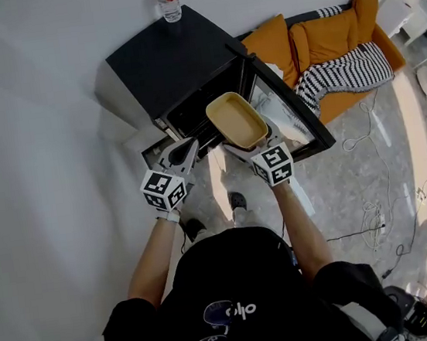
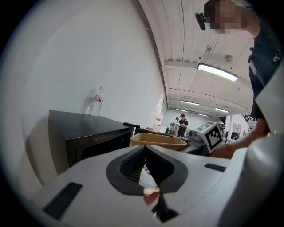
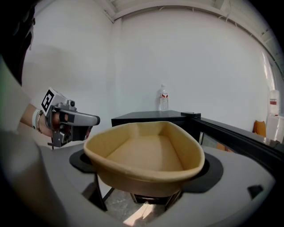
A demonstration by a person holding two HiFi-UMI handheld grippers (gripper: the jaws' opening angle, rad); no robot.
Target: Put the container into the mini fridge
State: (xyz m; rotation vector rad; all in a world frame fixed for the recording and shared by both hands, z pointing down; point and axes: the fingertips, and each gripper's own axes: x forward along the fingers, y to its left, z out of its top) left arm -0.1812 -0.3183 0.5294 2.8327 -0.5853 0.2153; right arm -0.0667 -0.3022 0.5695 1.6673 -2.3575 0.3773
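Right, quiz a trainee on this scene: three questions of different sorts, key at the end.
1. True or false: the right gripper is shut on the tan container.
2. What stands on top of the mini fridge? A) a water bottle B) a mug C) a book
3. Fill in: the fridge door is ____.
Key: 1 true; 2 A; 3 open.
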